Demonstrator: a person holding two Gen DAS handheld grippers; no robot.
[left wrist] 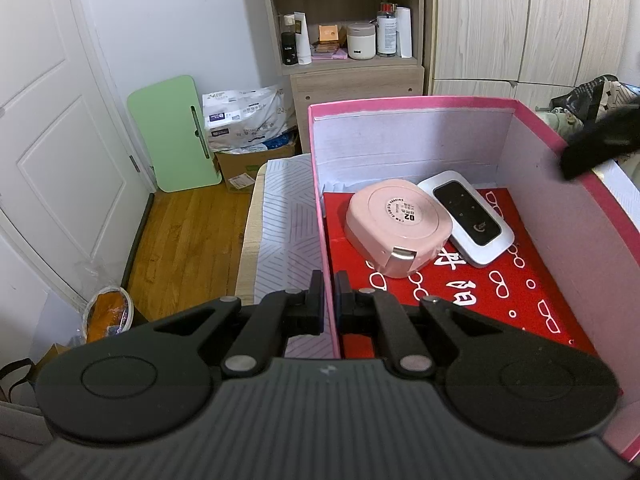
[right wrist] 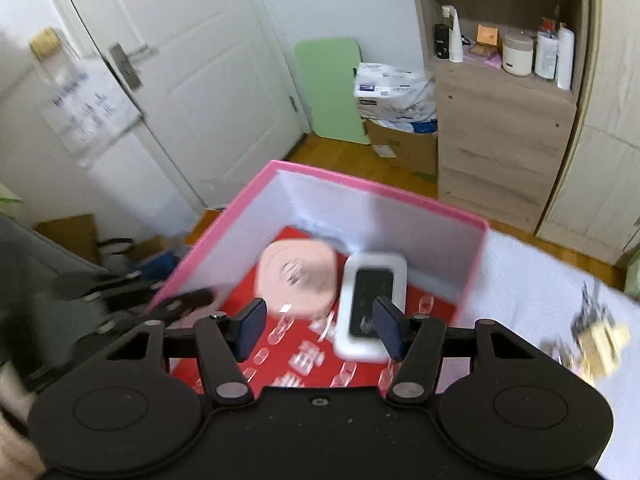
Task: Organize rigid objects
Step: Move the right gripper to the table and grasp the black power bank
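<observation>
A pink box (left wrist: pixel 400 101) with white inner walls and a red printed floor stands on the bed. Inside it lie a pink rounded case (left wrist: pixel 396 220) and, touching its right side, a white device with a black screen (left wrist: pixel 466 216). My left gripper (left wrist: pixel 330 300) is shut on the box's left wall. In the right wrist view the box (right wrist: pixel 360 184), case (right wrist: pixel 298 276) and device (right wrist: pixel 372 292) sit below my right gripper (right wrist: pixel 320 330), which hangs open above them with nothing between its fingers. It shows as a dark blur (left wrist: pixel 600 140) over the box's right rim.
The box rests on a white patterned bed cover (left wrist: pixel 280 220). A blurred cluster of small objects (right wrist: pixel 596 332) lies on the bed right of the box. Beyond are a wooden shelf unit (left wrist: pixel 352 72), a green board (left wrist: pixel 172 136), a cardboard carton (left wrist: pixel 240 168) and a white door (right wrist: pixel 192 80).
</observation>
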